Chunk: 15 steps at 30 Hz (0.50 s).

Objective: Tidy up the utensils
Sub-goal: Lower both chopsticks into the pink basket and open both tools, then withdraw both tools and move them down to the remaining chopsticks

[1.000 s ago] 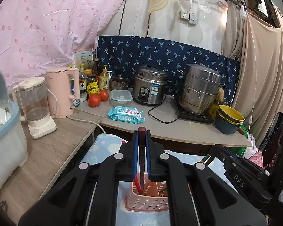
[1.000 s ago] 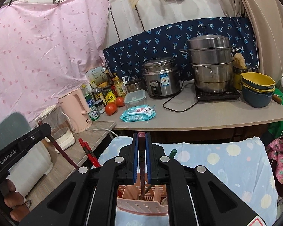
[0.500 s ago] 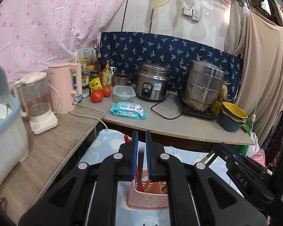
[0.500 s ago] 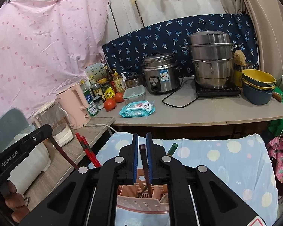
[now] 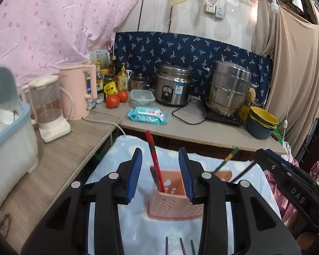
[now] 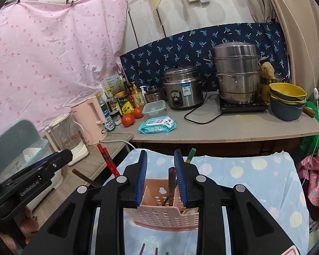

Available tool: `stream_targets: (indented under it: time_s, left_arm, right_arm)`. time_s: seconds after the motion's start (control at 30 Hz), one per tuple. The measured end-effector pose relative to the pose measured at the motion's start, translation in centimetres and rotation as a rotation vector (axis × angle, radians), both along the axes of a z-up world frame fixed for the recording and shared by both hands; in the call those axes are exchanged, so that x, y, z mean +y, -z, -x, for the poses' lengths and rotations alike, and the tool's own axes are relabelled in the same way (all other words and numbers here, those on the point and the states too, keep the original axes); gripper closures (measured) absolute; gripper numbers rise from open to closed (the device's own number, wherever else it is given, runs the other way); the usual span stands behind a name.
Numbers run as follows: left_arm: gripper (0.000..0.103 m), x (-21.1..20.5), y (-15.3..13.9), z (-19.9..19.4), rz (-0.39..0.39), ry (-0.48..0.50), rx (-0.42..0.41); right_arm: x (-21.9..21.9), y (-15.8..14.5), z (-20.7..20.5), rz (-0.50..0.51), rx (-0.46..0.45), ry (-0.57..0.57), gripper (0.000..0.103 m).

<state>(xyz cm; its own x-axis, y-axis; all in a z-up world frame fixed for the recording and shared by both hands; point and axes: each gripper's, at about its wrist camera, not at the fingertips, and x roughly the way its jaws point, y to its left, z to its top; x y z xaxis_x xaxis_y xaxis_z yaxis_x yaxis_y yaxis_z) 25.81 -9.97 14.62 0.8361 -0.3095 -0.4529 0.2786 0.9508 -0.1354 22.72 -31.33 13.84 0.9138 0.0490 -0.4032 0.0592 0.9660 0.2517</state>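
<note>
A pink perforated utensil basket [image 5: 174, 204] stands on the blue dotted cloth [image 5: 138, 229]; it also shows in the right wrist view [image 6: 159, 212]. My left gripper [image 5: 160, 170] is open above it, with red chopsticks [image 5: 154, 159] standing in the basket between the jaws, untouched. My right gripper [image 6: 160, 176] is open above the basket, with a dark maroon chopstick [image 6: 171, 180] standing in it between the jaws. A green chopstick [image 6: 190, 154] leans out behind. Several loose chopsticks [image 5: 180, 245] lie on the cloth near me.
A wooden side counter [image 5: 59, 159] on the left holds a blender [image 5: 49, 108], a pink kettle [image 5: 78, 93] and a dish bin [image 5: 8, 131]. The far counter [image 6: 233, 127] holds a rice cooker [image 6: 185, 89], steamer pot [image 6: 236, 72], bowls, tomatoes and wipes.
Both grippers opened and let go of their chopsticks, which now stand in the basket. Both grippers also drew back a little.
</note>
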Motion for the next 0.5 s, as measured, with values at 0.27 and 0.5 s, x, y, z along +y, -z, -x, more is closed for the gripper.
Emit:
stream_targets:
  time_s: [0.27, 0.5]
  left_arm:
    - [0.069, 1.6, 3.4, 3.6, -0.026, 0.011, 0.066]
    - [0.069, 2.6, 7.5, 7.0, -0.063, 0.018, 0.147]
  right_arm:
    - [1.7, 2.4, 5.1, 0.041, 0.041, -0.012, 0.077]
    - [3.2, 7.4, 9.2, 0.035, 0.15, -0.037, 0.077]
